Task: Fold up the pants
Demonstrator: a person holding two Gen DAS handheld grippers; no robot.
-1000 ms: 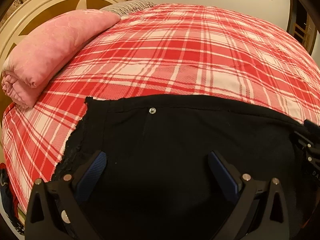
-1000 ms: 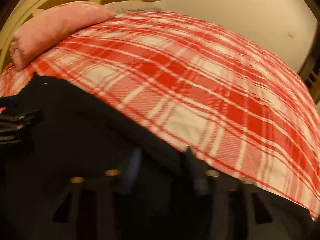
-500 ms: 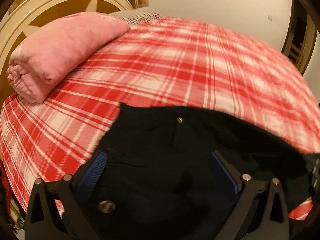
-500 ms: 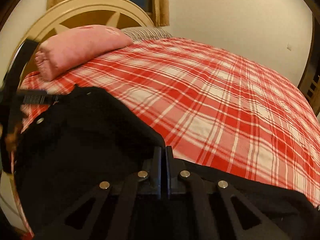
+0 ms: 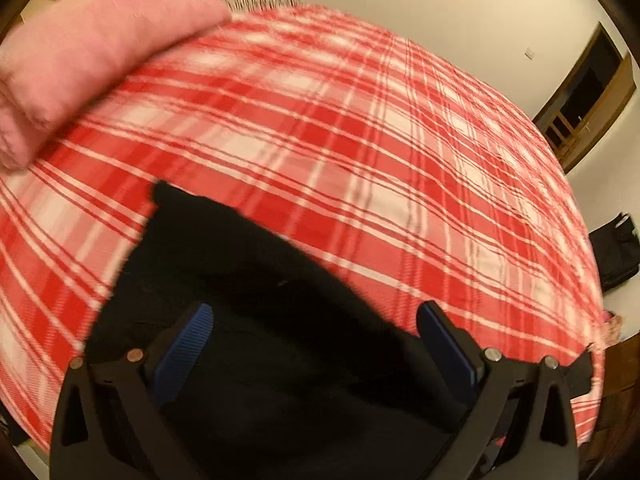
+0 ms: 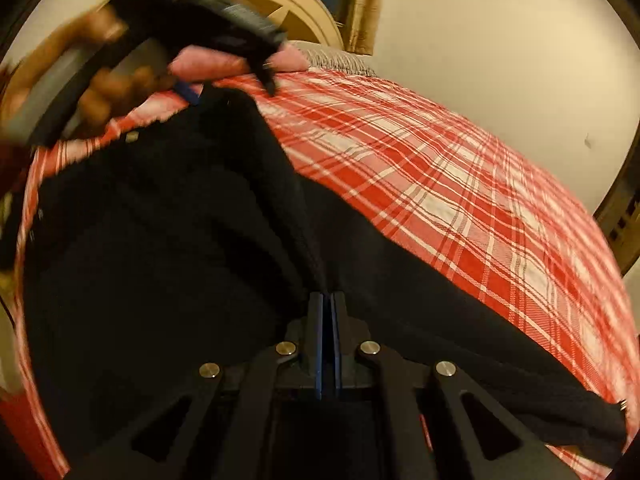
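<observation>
Black pants [image 5: 260, 280] lie on a red and white plaid bed [image 5: 360, 140], bunched toward the near left. My left gripper [image 5: 316, 312] hovers over them, its blue pads wide apart and pressing on nothing. In the right wrist view my right gripper [image 6: 327, 300] is shut on a raised ridge of the pants [image 6: 160, 260], which runs up from its pads toward the far corner. My left gripper [image 6: 230, 92] shows there too, blurred, above that far corner, held by a hand [image 6: 100, 92].
A rolled pink blanket [image 5: 92, 48] rests at the head of the bed, by a cream headboard [image 6: 280, 12]. Plaid sheet [image 6: 440, 184] stretches bare to the right. A black bag [image 5: 614, 252] sits on the floor past the bed's right edge, near a dark doorway [image 5: 584, 92].
My right gripper shut on the pants' edge and carried it left toward my left gripper, so the fabric now lies doubled and narrower. My left gripper rose and turned, still open.
</observation>
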